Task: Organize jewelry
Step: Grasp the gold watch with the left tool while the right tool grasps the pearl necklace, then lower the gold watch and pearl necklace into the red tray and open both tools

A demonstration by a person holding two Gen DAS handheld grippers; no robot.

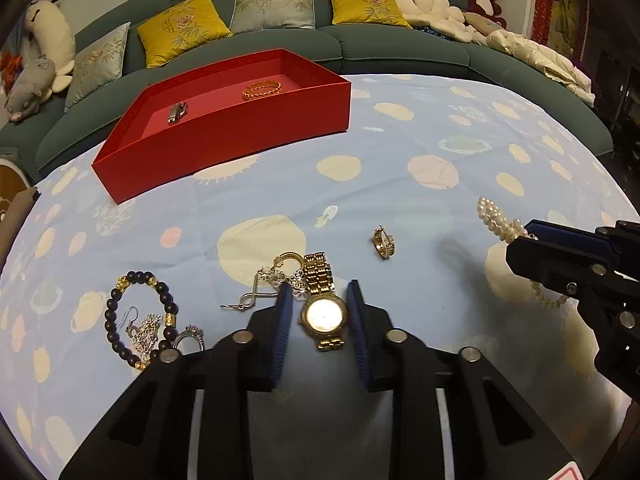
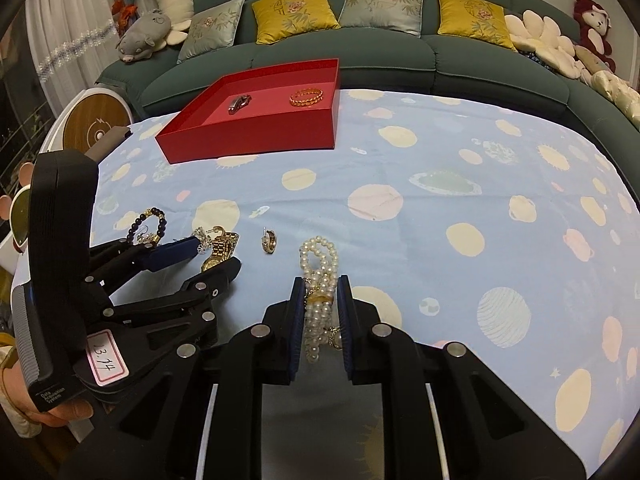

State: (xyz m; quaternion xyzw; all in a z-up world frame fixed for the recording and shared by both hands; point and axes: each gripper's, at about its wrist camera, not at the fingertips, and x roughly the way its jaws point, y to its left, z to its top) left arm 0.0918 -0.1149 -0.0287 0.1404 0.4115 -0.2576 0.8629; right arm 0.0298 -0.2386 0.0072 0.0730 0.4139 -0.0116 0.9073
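Observation:
A red box [image 1: 240, 136] [image 2: 256, 132] stands at the back of the table, holding a gold bracelet [image 1: 262, 90] [image 2: 306, 97] and a silver watch [image 1: 177, 113] [image 2: 239, 103]. My left gripper [image 1: 320, 300] is open, its pads on either side of a gold watch [image 1: 322, 312] [image 2: 218, 254] lying on the cloth. My right gripper [image 2: 320, 292] is open around a pearl necklace [image 2: 319, 280] [image 1: 498, 218], pads close to it. A gold ring [image 1: 385, 242] [image 2: 270, 241] lies between them.
A dark bead bracelet [image 1: 140, 316] [image 2: 149, 224], silver earrings [image 1: 146, 330] and a silver ring [image 1: 190, 338] lie at the left. A silver chain [image 1: 266, 284] touches the watch band. A green sofa [image 1: 340, 46] with cushions stands behind the table.

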